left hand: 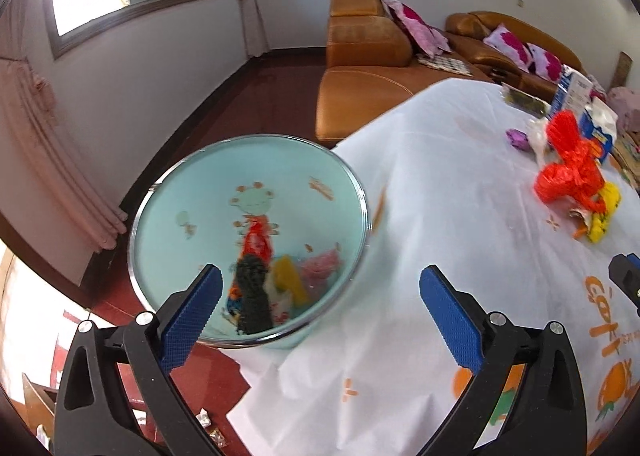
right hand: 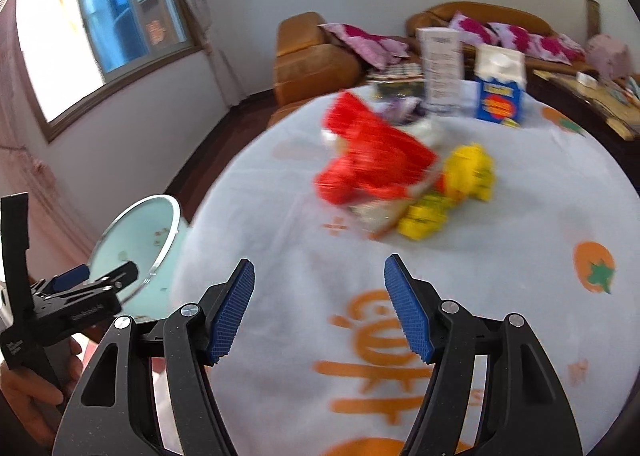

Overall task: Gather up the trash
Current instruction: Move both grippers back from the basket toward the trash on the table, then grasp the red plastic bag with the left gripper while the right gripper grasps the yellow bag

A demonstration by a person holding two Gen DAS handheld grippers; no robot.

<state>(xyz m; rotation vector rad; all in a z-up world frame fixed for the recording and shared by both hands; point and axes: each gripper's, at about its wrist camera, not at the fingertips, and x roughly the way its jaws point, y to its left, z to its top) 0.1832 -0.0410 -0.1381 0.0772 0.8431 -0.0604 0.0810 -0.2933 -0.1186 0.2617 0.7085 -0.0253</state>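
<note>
A pale turquoise bin [left hand: 248, 191] with a metal rim stands beside the table's left edge and holds several pieces of trash, red, black, yellow and pink. My left gripper [left hand: 320, 288] hangs open over the bin's near rim and the table edge, nothing between its fingers. On the white tablecloth [right hand: 304, 288] lies a heap of trash: a crumpled red plastic bag [right hand: 372, 159] and yellow wrappers [right hand: 468, 171]. My right gripper [right hand: 319, 276] is open and empty, short of that heap. The red bag [left hand: 568, 171] and yellow wrappers [left hand: 604, 211] also show in the left wrist view, far right.
At the table's far side stand a blue and yellow carton [right hand: 500, 91], a white leaflet box [right hand: 442, 67] and a purple wrapper [left hand: 518, 137]. Orange leather sofas [left hand: 364, 43] with pink cushions lie beyond. Scraps litter the red floor [left hand: 208, 420]. A hand [right hand: 24, 388] holds the left gripper.
</note>
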